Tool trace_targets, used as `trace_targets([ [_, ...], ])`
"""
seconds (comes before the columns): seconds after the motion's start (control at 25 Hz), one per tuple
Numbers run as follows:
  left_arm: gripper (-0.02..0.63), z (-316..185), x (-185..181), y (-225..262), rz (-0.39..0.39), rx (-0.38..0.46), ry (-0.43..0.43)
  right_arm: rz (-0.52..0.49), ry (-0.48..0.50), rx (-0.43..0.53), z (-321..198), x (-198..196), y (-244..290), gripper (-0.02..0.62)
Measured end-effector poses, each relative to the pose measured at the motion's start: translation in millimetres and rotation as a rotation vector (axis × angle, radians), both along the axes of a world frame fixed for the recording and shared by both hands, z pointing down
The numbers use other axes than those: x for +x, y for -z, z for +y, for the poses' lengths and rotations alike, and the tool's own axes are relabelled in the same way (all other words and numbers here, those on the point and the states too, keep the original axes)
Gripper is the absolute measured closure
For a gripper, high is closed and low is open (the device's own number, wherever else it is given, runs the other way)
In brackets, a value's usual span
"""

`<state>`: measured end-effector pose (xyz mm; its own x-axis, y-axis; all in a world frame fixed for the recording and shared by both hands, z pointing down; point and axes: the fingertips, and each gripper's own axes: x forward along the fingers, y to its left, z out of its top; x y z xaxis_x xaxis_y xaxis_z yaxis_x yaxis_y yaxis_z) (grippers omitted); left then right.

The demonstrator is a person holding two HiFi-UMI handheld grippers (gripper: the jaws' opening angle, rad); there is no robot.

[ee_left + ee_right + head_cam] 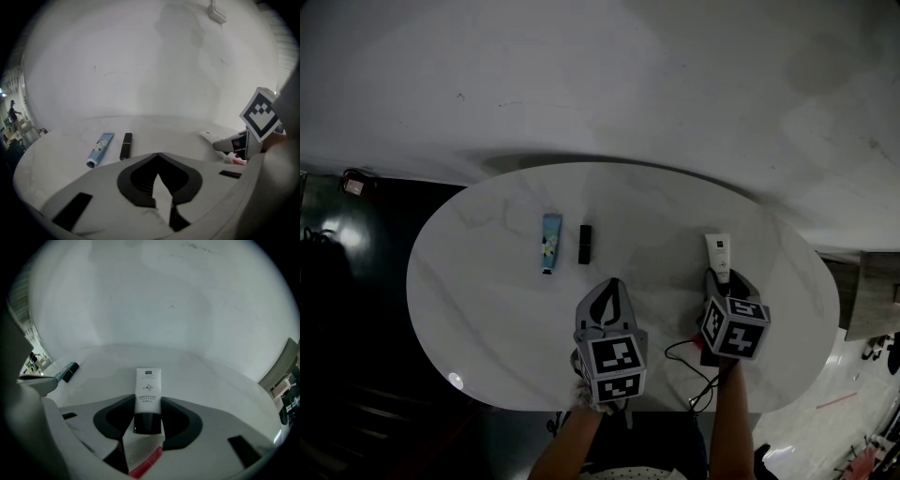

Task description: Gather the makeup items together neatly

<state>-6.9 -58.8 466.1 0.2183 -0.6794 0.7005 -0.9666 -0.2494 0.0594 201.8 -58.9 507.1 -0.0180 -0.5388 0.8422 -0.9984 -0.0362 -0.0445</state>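
Observation:
On the white oval table (487, 309) a blue tube (551, 242) and a black lipstick (584, 244) lie side by side at the left of middle. They show ahead of my left gripper (158, 154) as the blue tube (100, 149) and the lipstick (126, 146). That gripper (609, 284) is shut with nothing in it and hangs short of them. A white tube (719, 253) with a black cap lies at the right. My right gripper (148, 405) is shut on this white tube (148, 390) at its cap end, and the tube still rests on the table.
A black cable (689, 361) loops on the table near the front edge between the two grippers. The table's rounded edge drops to a dark floor at the left. A white wall stands behind the table.

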Motion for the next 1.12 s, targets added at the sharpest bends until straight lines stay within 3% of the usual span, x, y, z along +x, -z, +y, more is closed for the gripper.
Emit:
trace_targets([
  [0.36, 0.578, -1.1, -6.8, 5.1, 0.002, 0.012, 0.007, -0.045, 0.003, 0.053, -11.4, -24.0, 21.8, 0.397],
  [1.12, 0.578, 2.8, -57.4, 9.8, 0.013, 0.029, 0.075, -0.115, 0.028, 0.054, -18.5, -112.4, 26.6, 0.397],
])
